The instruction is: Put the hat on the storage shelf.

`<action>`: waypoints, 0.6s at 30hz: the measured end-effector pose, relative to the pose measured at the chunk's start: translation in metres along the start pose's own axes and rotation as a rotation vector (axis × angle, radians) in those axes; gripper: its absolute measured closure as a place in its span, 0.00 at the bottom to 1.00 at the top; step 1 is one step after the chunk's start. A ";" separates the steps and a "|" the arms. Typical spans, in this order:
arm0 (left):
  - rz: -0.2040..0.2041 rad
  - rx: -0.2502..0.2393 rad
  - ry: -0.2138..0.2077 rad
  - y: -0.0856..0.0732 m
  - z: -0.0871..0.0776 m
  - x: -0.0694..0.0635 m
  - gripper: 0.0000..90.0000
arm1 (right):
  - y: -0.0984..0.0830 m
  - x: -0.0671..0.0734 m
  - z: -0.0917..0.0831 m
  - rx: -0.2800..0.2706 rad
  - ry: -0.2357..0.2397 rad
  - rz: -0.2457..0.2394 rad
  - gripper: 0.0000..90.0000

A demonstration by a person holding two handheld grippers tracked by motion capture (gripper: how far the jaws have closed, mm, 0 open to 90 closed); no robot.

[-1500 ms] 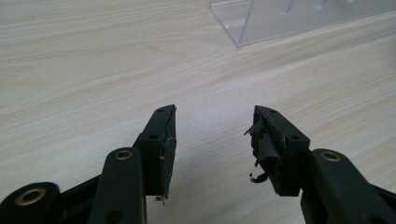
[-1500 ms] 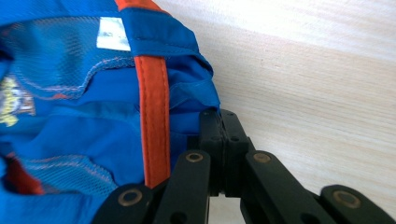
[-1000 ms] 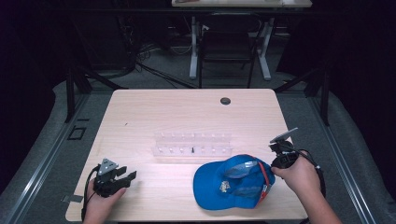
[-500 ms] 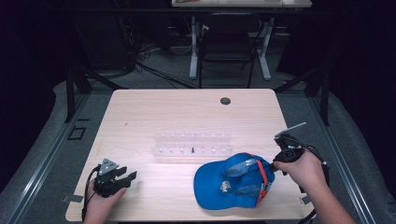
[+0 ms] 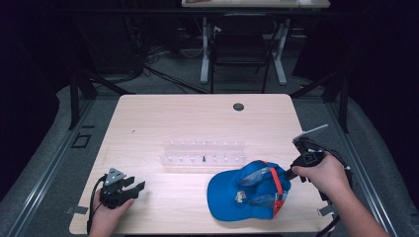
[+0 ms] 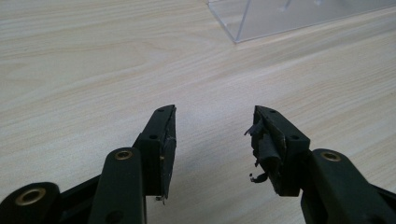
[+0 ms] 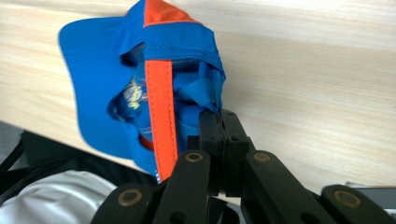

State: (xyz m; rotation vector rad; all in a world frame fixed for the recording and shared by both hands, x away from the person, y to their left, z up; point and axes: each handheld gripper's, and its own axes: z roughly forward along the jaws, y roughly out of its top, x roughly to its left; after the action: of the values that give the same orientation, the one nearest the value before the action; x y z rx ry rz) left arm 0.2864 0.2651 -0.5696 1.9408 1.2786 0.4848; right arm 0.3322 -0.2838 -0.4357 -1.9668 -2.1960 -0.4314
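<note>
Cap, blue with an orange strap, sits near the desk's front right corner, its rear fabric pinched in the right tongs, clamped shut on it. The left tongs rest near the front left corner, jaws wide apart with nothing between. A clear rack stands mid-desk; bare wood lies behind it. Dark floor surrounds the desk.
</note>
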 end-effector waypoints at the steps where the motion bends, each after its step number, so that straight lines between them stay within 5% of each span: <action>1: -0.001 -0.003 -0.001 0.000 0.000 0.000 0.56 | 0.001 0.000 -0.001 0.010 0.002 -0.010 1.00; 18: 0.003 0.002 -0.002 0.000 0.000 -0.001 0.56 | 0.004 0.009 -0.023 0.007 0.182 0.032 1.00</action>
State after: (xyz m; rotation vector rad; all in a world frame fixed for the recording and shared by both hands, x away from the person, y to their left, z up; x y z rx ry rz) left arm 0.2861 0.2643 -0.5702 1.9450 1.2756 0.4834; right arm 0.3332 -0.2827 -0.4110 -1.8753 -2.0492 -0.5732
